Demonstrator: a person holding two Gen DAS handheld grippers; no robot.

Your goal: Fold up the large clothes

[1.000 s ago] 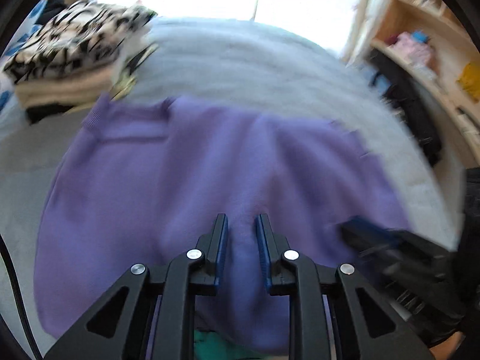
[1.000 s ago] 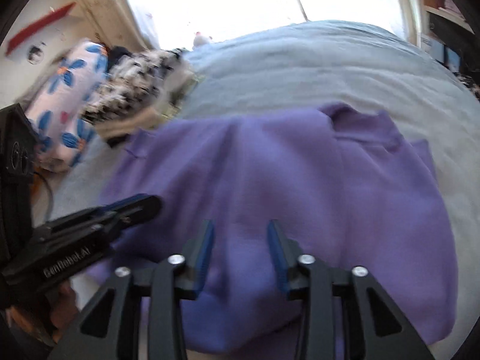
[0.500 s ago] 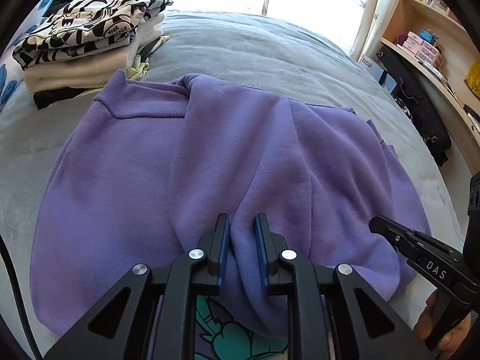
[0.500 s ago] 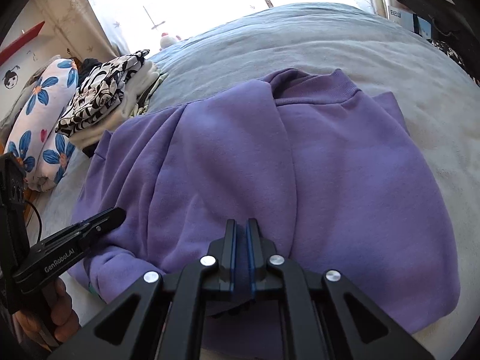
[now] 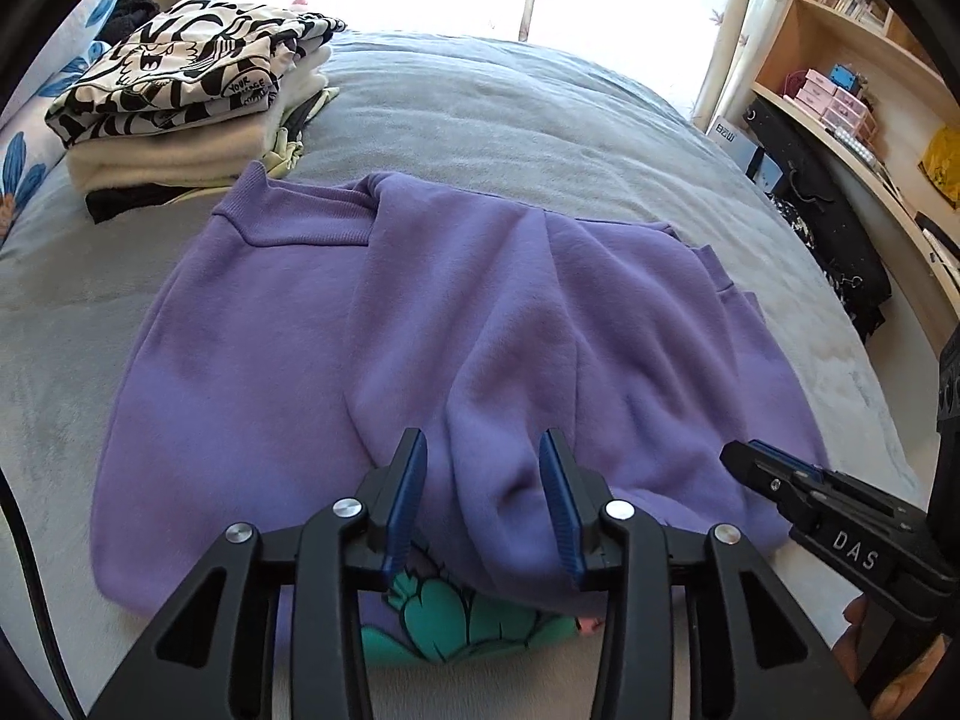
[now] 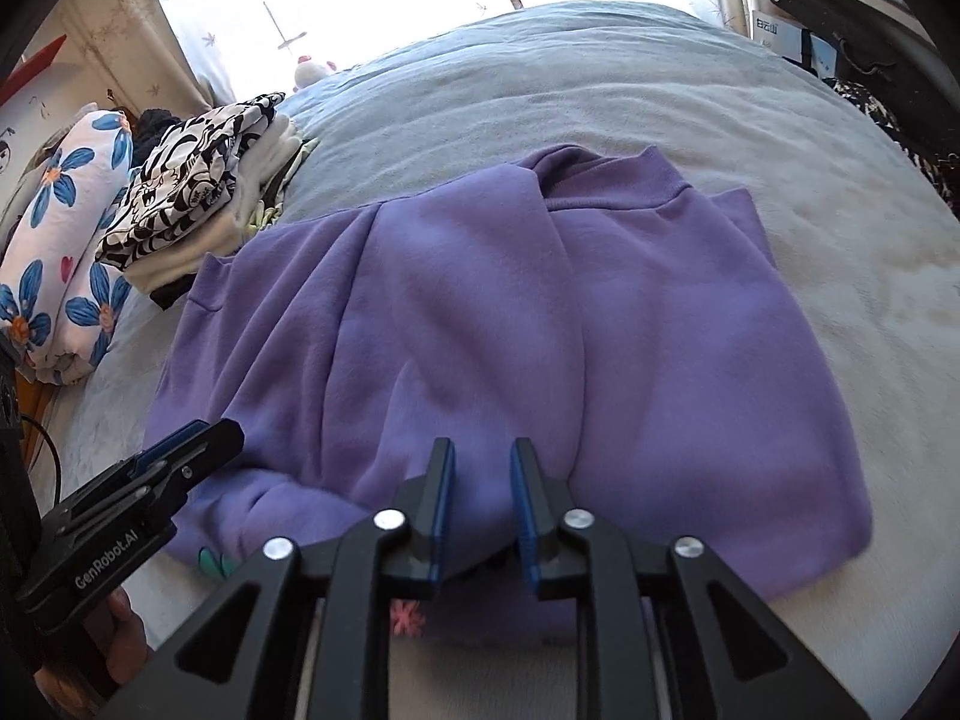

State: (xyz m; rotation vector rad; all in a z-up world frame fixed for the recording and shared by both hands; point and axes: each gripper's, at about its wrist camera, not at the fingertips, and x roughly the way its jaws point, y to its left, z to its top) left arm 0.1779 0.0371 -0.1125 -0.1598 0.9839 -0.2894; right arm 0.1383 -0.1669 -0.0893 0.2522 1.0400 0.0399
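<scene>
One purple sweatshirt (image 5: 432, 348) lies folded on the grey bed (image 5: 540, 120), its collar end near one stack of folded clothes (image 5: 180, 108), with a flowered pillow (image 6: 66, 240) beyond and shelves (image 5: 852, 90) past the bed's right edge. Two grippers hang over its near hem: left gripper (image 5: 483, 480) and right gripper (image 6: 480, 486), jaws opening with cloth between them but no pads pressing. Bare blanket spreads behind and to both sides

Both wrist cameras look steeply down, close over the bed (image 5: 540, 120). They share the purple sweatshirt (image 5: 456, 324) (each also catches the other hand-held gripper).
</scene>
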